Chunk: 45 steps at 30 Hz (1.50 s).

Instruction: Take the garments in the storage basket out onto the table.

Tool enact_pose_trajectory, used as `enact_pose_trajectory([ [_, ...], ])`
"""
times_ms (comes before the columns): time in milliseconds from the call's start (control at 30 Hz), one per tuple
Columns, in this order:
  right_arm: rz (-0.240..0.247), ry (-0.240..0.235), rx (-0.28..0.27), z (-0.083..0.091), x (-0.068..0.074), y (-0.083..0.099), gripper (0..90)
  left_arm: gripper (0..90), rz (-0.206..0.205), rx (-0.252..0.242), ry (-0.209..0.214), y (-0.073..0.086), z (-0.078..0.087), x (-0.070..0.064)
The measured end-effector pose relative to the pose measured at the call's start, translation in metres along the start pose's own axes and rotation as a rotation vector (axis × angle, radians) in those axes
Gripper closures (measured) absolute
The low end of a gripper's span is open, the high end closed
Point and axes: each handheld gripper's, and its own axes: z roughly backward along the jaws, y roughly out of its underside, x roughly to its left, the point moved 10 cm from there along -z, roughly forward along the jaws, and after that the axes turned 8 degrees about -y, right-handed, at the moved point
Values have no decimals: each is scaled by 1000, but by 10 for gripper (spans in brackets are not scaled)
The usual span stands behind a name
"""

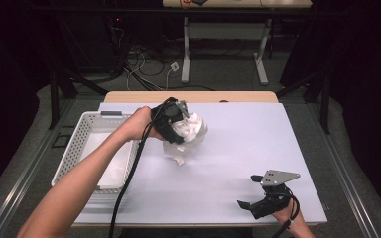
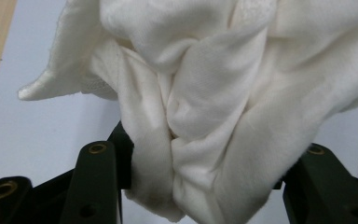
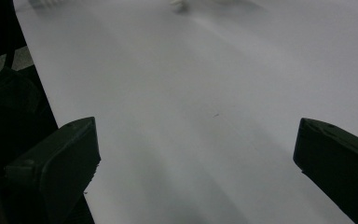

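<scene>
White cloth (image 1: 188, 130), bunched, clamped in left hand-held gripper (image 1: 174, 124) above surface (image 1: 238, 144) beside basket (image 1: 74, 148); right hand-held gripper (image 1: 253, 191) spread wide, holding nothing.

Crumpled white cloth (image 1: 188, 130) (soft, bunched folds) lifted above the table, beside the basket.

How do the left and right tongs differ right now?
The left tongs are shut on a bunched white cloth; the right tongs are open and hold nothing. The left tongs are raised beside the white basket; the right tongs sit low at the table's near right corner. Both are black, each held in one hand.
</scene>
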Motion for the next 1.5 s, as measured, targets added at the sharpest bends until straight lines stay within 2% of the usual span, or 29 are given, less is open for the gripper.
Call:
enact_pose_trajectory([
  [133,-2,-1,-4,0,0,-1,0,481,1,12,7,2,-8,-1],
  [333,-10,5,-20,1,-1,-2,0,476,39,-4,6,0,-19,-2],
  [433,-8,6,-18,1,-1,-2,0,474,44,-7,3,-1,-25,-2],
  [567,-1,5,-14,1,-1,-2,0,474,69,-13,20,-1,-35,-7],
  [1000,-4,0,-1,0,0,-1,0,470,146,-28,39,4,-64,-14],
  [1200,1,-1,-3,0,1,-1,0,468,182,-13,38,12,-78,-16],
  [1400,-1,-3,2,1,0,0,0,468,191,24,24,18,-98,-20],
  [1500,3,-2,0,0,0,0,0,460,210,22,32,19,-107,-23],
])
